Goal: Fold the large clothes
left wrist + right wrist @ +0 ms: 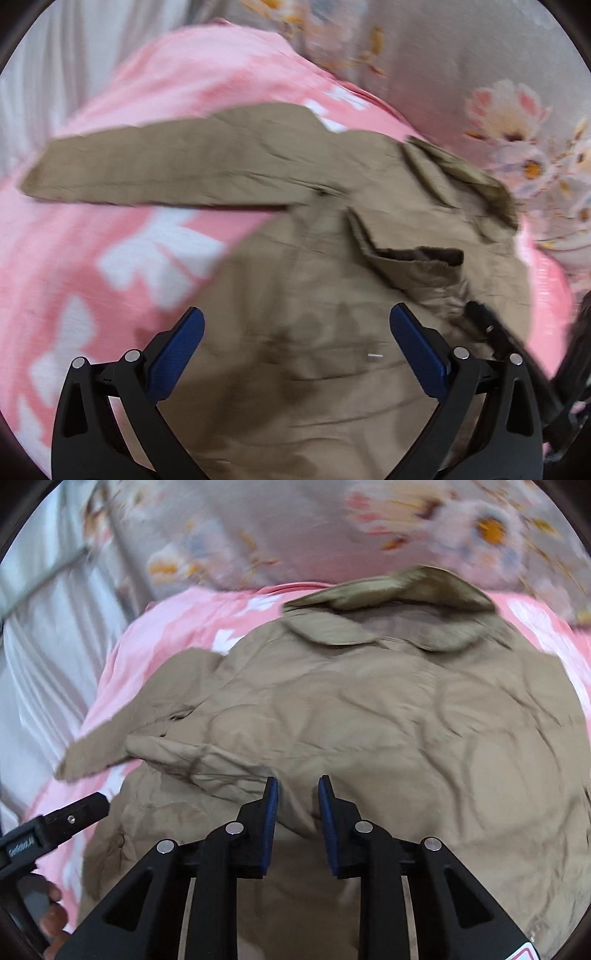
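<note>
A pink blanket carries the tan jacket spread flat, likely for folding, its sleeve fully shown only in the left view and collar clearer in the right, while the left gripper gapes empty and the right gripper stands narrowed, apparently unclamped

Your crumpled tan cotton jacket lies on the pink-and-white patterned blanket, collar at the far side, one sleeve stretched left; the grey floral bedsheet lies behind.
</note>
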Demonstrator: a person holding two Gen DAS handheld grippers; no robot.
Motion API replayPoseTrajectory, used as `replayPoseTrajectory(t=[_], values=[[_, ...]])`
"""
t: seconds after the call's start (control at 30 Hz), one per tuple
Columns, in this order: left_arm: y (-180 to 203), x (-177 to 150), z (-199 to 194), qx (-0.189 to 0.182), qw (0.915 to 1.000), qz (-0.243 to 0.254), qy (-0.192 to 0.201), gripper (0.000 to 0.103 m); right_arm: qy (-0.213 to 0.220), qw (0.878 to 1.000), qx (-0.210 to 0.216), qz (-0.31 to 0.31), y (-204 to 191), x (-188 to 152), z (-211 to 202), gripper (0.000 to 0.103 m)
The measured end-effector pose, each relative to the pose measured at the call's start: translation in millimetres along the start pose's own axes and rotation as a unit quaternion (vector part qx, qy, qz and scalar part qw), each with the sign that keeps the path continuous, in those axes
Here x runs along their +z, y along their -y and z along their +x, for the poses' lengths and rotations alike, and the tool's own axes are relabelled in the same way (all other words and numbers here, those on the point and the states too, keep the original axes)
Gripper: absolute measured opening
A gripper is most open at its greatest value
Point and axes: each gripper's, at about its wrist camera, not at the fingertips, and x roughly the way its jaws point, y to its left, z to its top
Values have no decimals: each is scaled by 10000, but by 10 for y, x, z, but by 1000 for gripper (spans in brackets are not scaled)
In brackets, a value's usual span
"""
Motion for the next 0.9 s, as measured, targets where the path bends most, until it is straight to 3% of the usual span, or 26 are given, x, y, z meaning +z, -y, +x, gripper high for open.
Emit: replayPoseTrajectory(t=[0.1, 0.2, 0.3, 0.4, 0.43, 0.5, 0.53, 0.57, 0.6, 0.63, 0.67, 0.7, 0.77, 0.83, 0.9], values=[[112, 41, 191, -698, 9961, -233, -478, 98, 214, 9976, -340, 556, 431, -59, -250, 26], [181, 77, 322, -1682, 9776, -859, -927, 98, 329, 9931, -472, 1026, 827, -160, -448, 36], [275, 110, 412, -1855, 9716, -971, -1104, 98, 361, 9873, -544, 1452, 1183, -196, -532, 42], [331, 133, 575, -1699, 9734, -959, -1204, 97, 457, 9789, -529, 1920, 1499, -158, -566, 49], [334, 153, 597, -1740, 9729, -945, -1194, 91, 539, 9743, -480, 2134, 1616, -133, -568, 54], [385, 207, 625, -1712, 9757, -733, -1157, 64, 675, 9674, -485, 2392, 1754, -92, -558, 60], [421, 245, 636, -1692, 9771, -600, -1144, 38, 753, 9628, -546, 2539, 1847, -49, -519, 60], [459, 295, 628, -1588, 9805, -434, -1078, 22, 780, 9607, -593, 2598, 1902, -11, -485, 60], [464, 339, 616, -1482, 9835, -333, -979, 15, 789, 9582, -633, 2677, 1966, 37, -431, 59], [501, 427, 573, -1384, 9872, -148, -781, 7, 761, 9565, -628, 2747, 2008, 91, -370, 45], [536, 498, 528, -1365, 9887, -2, -627, 5, 698, 9549, -605, 2823, 2047, 138, -328, 16], [594, 604, 437, -1270, 9911, 198, -347, 5, 703, 9532, -546, 2891, 2088, 168, -329, 6], [672, 721, 295, -1154, 9921, 486, 68, 4, 1269, 9490, -220, 2877, 2030, 246, -529, 5], [742, 788, 196, -857, 9919, 800, 481, 4, 1654, 9555, -419, 2405, 1865, 318, -706, 4], [769, 731, 299, -580, 9914, 1052, 524, 5, 1515, 9632, -838, 2055, 1759, 335, -621, 4]])
